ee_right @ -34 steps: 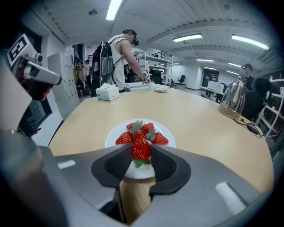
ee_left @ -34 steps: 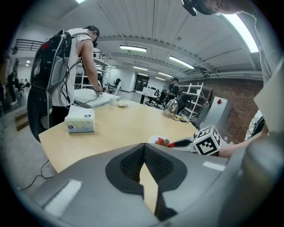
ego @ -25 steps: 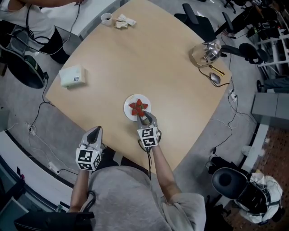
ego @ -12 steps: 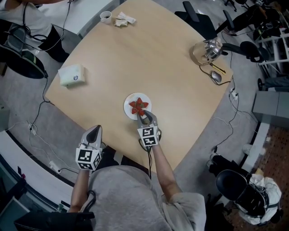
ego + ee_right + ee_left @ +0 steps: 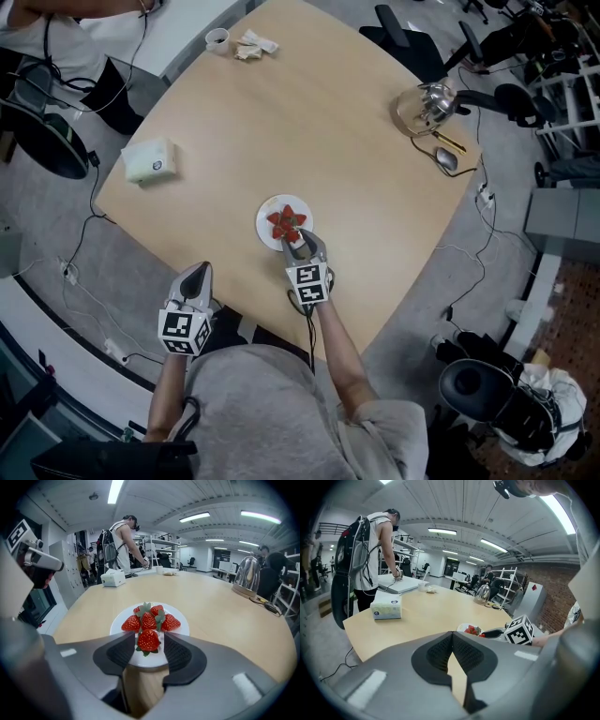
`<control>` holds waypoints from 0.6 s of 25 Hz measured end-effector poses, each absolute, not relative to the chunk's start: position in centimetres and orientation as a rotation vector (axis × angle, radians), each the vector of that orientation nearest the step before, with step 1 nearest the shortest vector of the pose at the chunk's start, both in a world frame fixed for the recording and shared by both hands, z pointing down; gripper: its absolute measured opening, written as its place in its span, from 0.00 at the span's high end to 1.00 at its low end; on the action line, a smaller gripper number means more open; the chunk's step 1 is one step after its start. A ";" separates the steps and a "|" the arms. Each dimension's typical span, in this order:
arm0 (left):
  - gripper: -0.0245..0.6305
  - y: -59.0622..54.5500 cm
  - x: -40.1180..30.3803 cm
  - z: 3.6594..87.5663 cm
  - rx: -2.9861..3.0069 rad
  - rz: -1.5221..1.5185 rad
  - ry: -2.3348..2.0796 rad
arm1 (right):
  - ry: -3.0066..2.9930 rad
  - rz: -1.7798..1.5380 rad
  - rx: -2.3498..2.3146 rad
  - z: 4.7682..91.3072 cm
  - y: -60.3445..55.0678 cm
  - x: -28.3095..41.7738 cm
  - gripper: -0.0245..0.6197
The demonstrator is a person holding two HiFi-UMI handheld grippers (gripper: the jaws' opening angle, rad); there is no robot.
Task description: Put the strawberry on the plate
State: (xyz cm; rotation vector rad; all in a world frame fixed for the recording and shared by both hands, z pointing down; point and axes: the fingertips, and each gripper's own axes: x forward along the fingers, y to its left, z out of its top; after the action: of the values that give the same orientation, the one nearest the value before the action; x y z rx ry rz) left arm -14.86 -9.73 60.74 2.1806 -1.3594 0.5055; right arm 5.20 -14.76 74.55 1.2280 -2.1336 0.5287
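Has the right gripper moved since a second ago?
No. The right gripper stays at the plate's near edge; its fingers have just been opening, a strawberry between them.

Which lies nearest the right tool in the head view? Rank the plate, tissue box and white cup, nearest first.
1. Plate, directly under the right tool.
2. Tissue box, near the table's left edge.
3. White cup, at the far edge.

The right gripper point(image 5: 299, 241) hides the near edge of the plate point(image 5: 262, 225).
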 end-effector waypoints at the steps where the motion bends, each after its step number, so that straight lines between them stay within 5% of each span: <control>1: 0.93 -9.8 -14.8 60.7 2.182 0.503 -1.359 | -2.143 0.527 1.233 74.4 -14.8 5.2 0.64; 7: 0.93 -9.7 -14.7 60.5 2.195 0.492 -1.351 | -2.150 0.517 1.246 74.2 -14.5 5.4 0.52; 15: 0.93 -9.7 -15.1 59.9 2.215 0.476 -1.348 | -2.148 0.502 1.278 73.0 -14.4 5.2 0.50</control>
State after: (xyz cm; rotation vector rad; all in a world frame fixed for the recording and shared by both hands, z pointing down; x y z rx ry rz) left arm -15.13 -9.72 59.88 2.2146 -1.3479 0.4756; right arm 5.16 -14.39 73.04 1.2776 -2.1482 0.5016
